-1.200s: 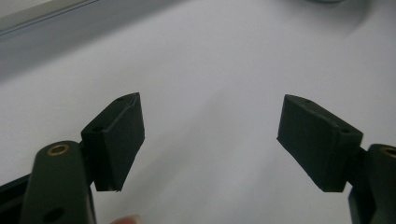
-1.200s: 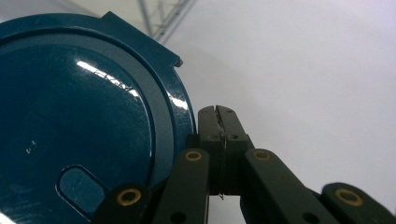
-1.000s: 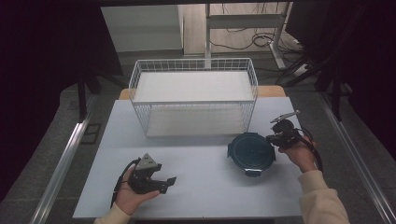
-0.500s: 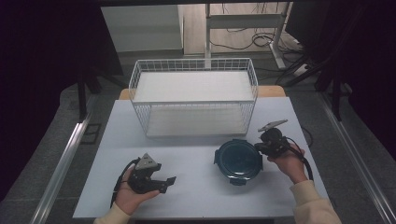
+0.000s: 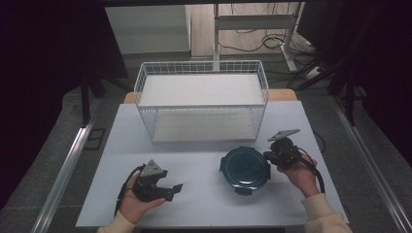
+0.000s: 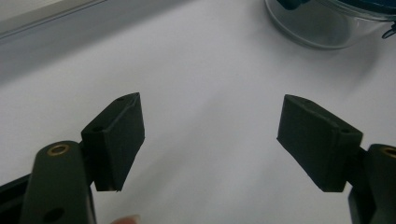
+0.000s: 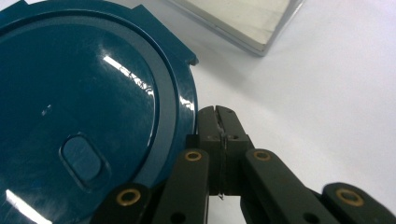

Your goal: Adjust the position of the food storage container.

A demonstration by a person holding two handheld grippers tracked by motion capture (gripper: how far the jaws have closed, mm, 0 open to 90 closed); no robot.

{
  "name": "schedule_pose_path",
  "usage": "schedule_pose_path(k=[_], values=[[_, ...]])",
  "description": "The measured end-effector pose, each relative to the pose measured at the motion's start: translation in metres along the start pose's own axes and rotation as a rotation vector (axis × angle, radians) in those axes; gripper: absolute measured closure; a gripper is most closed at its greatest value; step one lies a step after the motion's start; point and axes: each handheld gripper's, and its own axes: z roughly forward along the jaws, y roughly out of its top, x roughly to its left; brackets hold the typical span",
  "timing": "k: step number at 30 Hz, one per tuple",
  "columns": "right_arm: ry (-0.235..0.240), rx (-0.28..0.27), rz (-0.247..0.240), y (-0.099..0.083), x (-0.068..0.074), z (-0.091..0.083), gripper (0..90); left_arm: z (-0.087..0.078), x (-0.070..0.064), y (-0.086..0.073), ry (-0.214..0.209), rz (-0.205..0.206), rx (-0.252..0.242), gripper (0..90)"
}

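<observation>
My right gripper (image 7: 217, 122) is clenched on a latch tab of the round clear container w/ dark teal lid (image 5: 245, 170), just in front of the white wire basket (image 5: 201, 99). I drag slow, keep it flat. Left gripper (image 5: 167, 190) rests released.

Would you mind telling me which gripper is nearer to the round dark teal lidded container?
The right gripper is nearer, jaws shut against the round dark teal lidded container's right edge. The left gripper sits open, well off to its left.
</observation>
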Motion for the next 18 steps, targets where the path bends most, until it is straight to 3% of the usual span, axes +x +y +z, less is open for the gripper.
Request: schedule_pose_path(k=[1,7,18], values=[[-0.023,-0.005,0.014,-0.006,0.0,-0.006,89.8,0.0,0.0,0.0,0.0,-0.001,-0.001,22.5],[-0.031,0.035,0.064,-0.03,-0.001,-0.011,89.7,-0.001,-0.002,0.001,0.001,0.005,-0.005,22.5],[0.004,0.067,0.07,-0.042,0.009,-0.002,89.8,-0.001,-0.001,0.0,0.002,-0.002,-0.001,22.6]])
